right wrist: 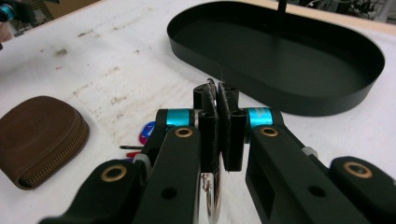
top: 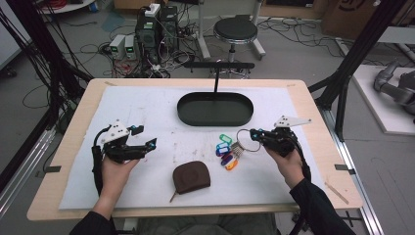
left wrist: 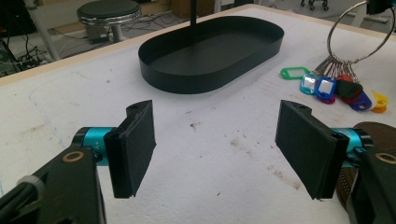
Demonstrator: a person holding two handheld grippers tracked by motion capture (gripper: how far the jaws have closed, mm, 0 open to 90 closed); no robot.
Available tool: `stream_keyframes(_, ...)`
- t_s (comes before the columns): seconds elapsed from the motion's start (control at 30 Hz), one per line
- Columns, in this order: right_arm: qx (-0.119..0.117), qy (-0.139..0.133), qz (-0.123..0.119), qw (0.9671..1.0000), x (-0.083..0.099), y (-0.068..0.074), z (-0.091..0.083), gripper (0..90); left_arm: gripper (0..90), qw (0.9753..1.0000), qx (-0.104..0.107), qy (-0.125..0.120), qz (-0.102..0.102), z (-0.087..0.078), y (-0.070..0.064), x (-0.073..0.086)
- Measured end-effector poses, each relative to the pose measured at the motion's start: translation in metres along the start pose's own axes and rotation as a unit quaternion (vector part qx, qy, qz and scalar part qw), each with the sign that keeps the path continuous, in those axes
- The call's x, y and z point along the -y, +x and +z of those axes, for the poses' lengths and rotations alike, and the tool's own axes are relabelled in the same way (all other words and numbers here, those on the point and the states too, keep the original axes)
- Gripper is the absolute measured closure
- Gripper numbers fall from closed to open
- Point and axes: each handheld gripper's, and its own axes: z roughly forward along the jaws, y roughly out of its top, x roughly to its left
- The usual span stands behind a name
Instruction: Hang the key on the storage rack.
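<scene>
High view: the right gripper [top: 253, 132] was clenched on the key ring [top: 247, 141], whose coloured tags [top: 226, 151] rested on the white mat [top: 147, 107] between the brown pouch [top: 192, 176] and the black oval tray [top: 215, 108]. The left gripper [top: 146, 136] was held released above the mat, well apart from the ring. A wooden table [top: 313, 112], a stool [top: 235, 30] and floor cables were visible.

Left gripper view: 2 pads [left wrist: 136, 144] stood wide apart; the ring [left wrist: 357, 32] was seen raised, with its tags [left wrist: 338, 87] trailing on the stained mat.

Right gripper view: the jaws were closed on the wire ring [right wrist: 211, 100]. A steady, level lift was judged advisable, so that the tags would clear the tray rim [right wrist: 280, 93].
</scene>
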Motion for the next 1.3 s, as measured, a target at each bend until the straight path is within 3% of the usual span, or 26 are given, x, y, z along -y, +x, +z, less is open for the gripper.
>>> stream_keyframes(0.3,-0.005,-0.016,-0.018,0.9997,-0.018,-0.003,-0.008,87.8,28.6,1.0000,-0.003,-0.003,0.000,-0.002,0.001,0.000)
stream_keyframes(0.53,-0.011,-0.022,-0.018,0.9995,-0.027,-0.005,-0.009,87.8,28.6,1.0000,-0.002,0.000,0.002,0.001,0.001,0.001)
stream_keyframes(0.97,-0.016,-0.049,-0.031,0.9982,-0.064,-0.012,-0.013,87.9,28.6,0.9999,-0.011,0.000,0.002,0.001,0.004,0.001)
stream_keyframes(1.07,-0.011,-0.055,-0.034,0.9979,-0.079,-0.016,-0.013,87.8,28.6,0.9999,-0.011,0.001,0.001,0.000,0.005,0.001)
stream_keyframes(1.3,-0.001,-0.061,-0.033,0.9976,-0.095,-0.023,-0.013,87.9,28.6,1.0000,-0.009,0.000,0.002,-0.001,0.004,0.001)
